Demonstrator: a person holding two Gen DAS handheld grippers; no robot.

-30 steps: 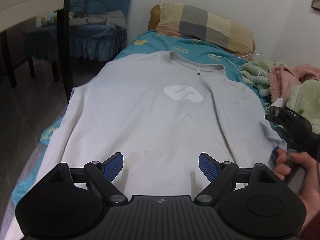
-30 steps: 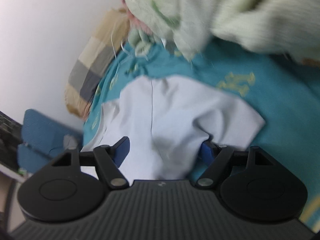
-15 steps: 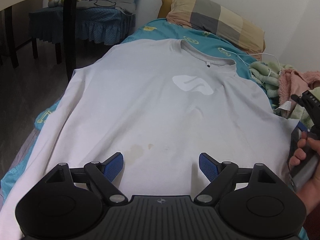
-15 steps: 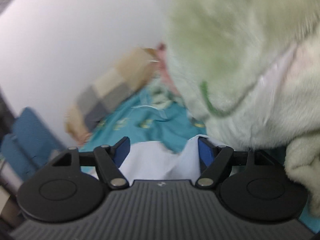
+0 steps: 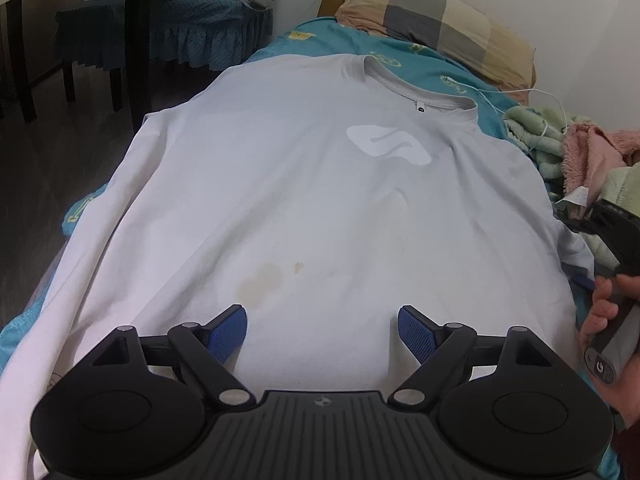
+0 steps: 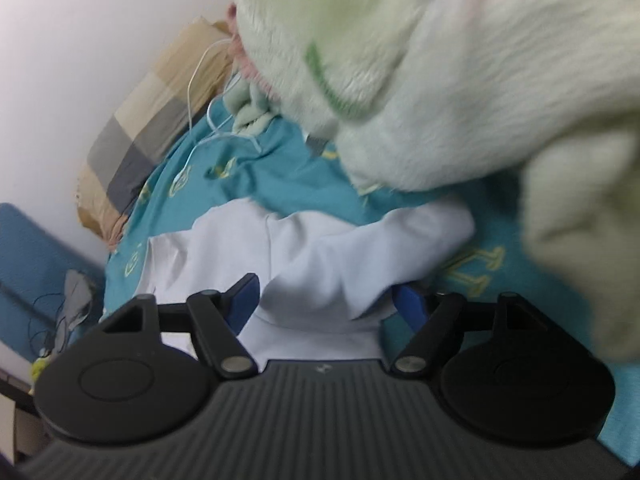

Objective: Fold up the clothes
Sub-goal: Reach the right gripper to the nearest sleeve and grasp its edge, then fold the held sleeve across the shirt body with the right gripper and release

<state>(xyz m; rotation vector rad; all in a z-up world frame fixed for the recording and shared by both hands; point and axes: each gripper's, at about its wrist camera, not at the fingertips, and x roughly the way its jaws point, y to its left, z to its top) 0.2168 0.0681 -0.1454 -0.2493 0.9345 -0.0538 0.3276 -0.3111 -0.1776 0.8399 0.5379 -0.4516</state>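
So the white t-shirt (image 5: 304,200) is laid out flat, front up, on the bed with the teal sheet (image 5: 316,44), collar toward the checked pillow (image 5: 436,40) at the head. It covers most of the mattress, and its left side hangs over the bed edge. There's a yellowish stain (image 5: 260,284) low on the front.

Left gripper (image 5: 322,330) hovers over the hem end with its jaws wide apart and nothing between them. Right gripper (image 6: 326,302) is over at the sleeve (image 6: 384,240) on the other side, jaws also spread wide; sleeve fabric lies between the blue pads, but they don't look pressed onto it, so I'd call that not holding yet. A fluffy green blanket (image 6: 440,80) crowds right up against that side, along with a white cable (image 6: 200,80) trailing off the pillow.

Handling-wise, I'd guess it's thin cotton: light, floppy, no stiffness at all, so it'll droop and wrinkle wherever it isn't supported. Best bet is probably pinching the sleeve end or shoulder seam on one side and the hem corner below it. Watch for grabbing the sheet along with it.
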